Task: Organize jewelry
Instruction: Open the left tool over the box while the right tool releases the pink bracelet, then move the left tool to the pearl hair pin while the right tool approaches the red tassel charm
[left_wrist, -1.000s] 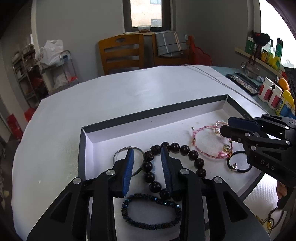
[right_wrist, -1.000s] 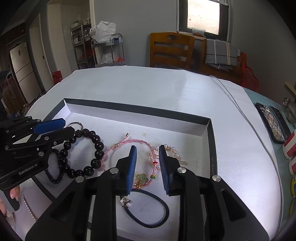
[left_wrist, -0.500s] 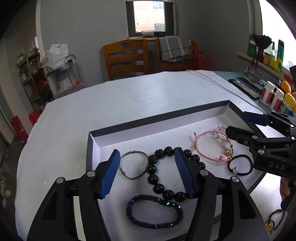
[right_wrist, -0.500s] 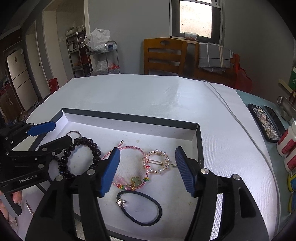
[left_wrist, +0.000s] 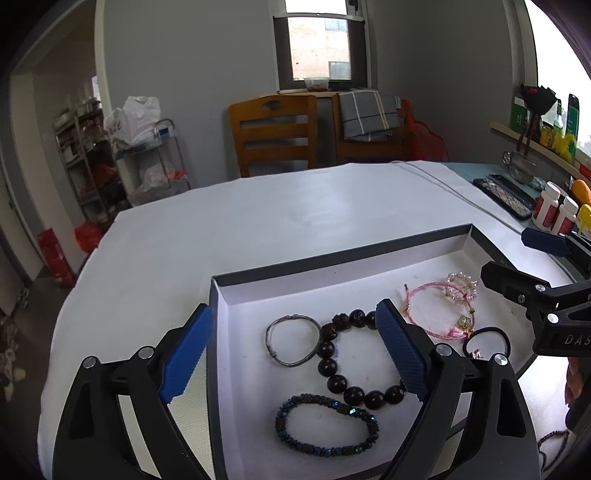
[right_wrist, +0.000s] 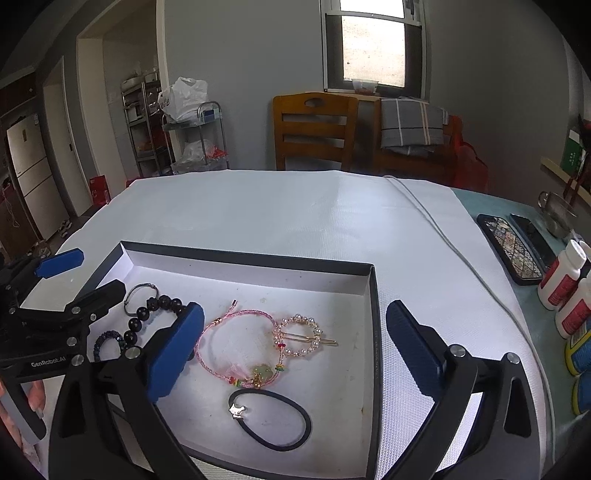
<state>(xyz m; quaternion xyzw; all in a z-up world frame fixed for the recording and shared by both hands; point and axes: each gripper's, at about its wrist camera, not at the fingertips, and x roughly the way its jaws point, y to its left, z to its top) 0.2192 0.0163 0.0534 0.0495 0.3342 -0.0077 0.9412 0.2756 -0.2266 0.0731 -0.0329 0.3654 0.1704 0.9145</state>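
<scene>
Left wrist view: left hand-held gripper (left_wrist: 295, 350) has just been opening; jaws now spread wide, nothing clamped, hovering over the shallow dark-rimmed white-lined box (left_wrist: 343, 254). Right hand-held gripper (right_wrist: 295, 347) likewise just opened, jaws wide apart, empty.

Looks like both releases are done. To finish well, I'd lift straight up before moving sideways so the pads don't snag a strand or drag the box across the white-covered surface (right_wrist: 295, 214).

Box contents:
- left end: thin silver wire bangle (left_wrist: 291, 345), touching the dark round-bead bracelet (left_wrist: 338, 384)
- near-left corner: small blue-black beaded bracelet (left_wrist: 327, 424)
- right half: pink cord bracelet with green charm (right_wrist: 236, 347), overlapping the pearl ring hair clip (right_wrist: 303, 334)
- near edge: black elastic hair tie with metal star (right_wrist: 269, 419)

Another strand lies outside the box, barely visible.
</scene>
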